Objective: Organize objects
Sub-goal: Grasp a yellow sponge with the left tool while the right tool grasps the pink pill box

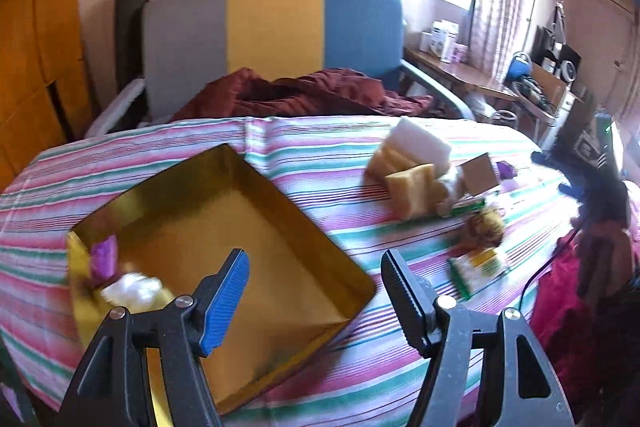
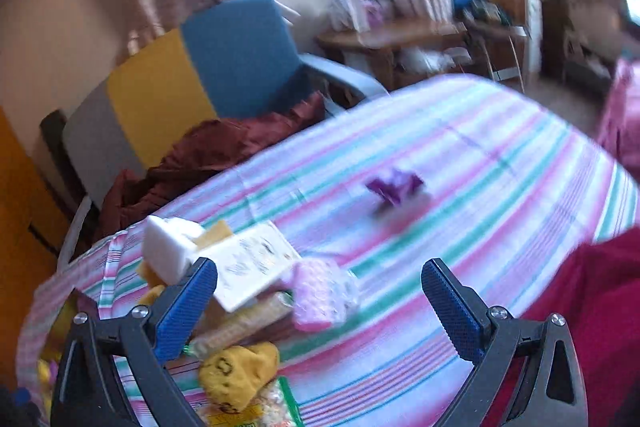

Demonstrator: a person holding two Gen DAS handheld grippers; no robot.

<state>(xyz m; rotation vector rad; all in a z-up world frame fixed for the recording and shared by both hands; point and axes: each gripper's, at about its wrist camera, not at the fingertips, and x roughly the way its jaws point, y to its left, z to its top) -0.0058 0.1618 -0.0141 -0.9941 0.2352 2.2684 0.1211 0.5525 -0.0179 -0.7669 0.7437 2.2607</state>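
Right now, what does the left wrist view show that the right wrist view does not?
Only the left wrist view shows the gold tray, with a purple packet and a white item in its corner. Only the right wrist view shows the pink bubbled packet and the white card. Both show the white block, the striped cloth, and the chair. Both grippers, left and right, are open.

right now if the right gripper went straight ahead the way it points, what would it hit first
Probably the striped tablecloth itself. The right gripper is open and empty, and bare cloth fills the gap between its fingers. The purple wrapper lies farther along, about centred; depth is unclear in this blurred view.
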